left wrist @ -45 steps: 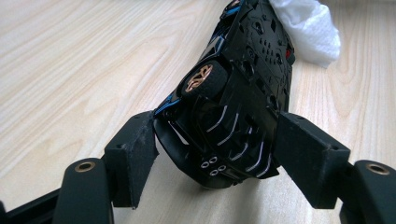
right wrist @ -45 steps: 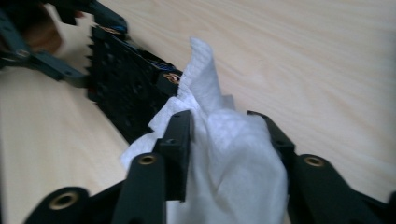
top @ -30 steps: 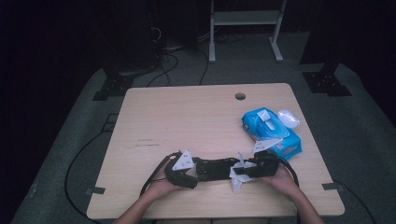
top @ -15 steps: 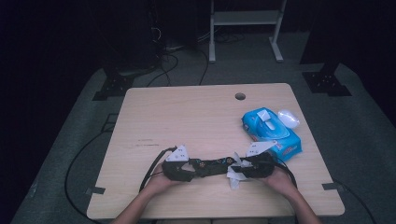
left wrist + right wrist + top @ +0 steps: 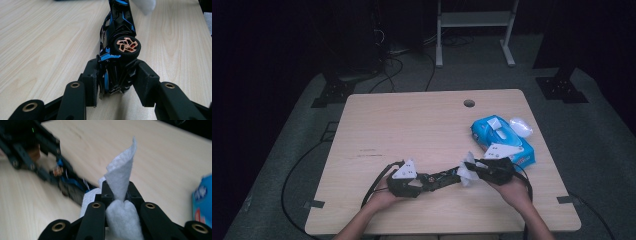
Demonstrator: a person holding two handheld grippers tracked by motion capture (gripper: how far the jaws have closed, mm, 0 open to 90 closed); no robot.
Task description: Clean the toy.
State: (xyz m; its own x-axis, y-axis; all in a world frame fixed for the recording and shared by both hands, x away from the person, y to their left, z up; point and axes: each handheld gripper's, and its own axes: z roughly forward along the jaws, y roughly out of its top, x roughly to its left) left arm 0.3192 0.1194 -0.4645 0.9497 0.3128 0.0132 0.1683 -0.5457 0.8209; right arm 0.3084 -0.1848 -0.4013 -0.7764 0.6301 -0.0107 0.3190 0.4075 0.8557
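Left gripper [image 5: 424,184] sits lower centre-left of the high view, held in the person's left hand [image 5: 382,196]. Its jaws are clamped on the rear end of a black toy sports car with blue trim and copper-spoked wheels [image 5: 117,42]. In the left gripper view the two black pads press the car's tail from both sides at lower centre, and one rear wheel [image 5: 127,46] sits just above the right pad. The car lies on its side on the light wood-grain table [image 5: 412,125], nose running toward the top centre of that view.

Right gripper [image 5: 472,172] is lower centre-right of the high view, in the person's right hand [image 5: 512,187]. Its jaws have just been closing and now pinch a crumpled white wet wipe [image 5: 121,182]. In the right gripper view the wipe bulges between the jaws at bottom centre, with one corner standing up toward top centre. Wipe is against the front end of the car in the high view; the car [image 5: 67,182] shows blurred, centre-left in the right gripper view.

Blue plastic wipe pack with white flap lid [image 5: 502,140] lies centre-right on the table, just behind the right gripper. A small clear crumpled plastic piece [image 5: 520,126] sits just beside its upper right. Round cable hole [image 5: 469,103] near the table's far edge.
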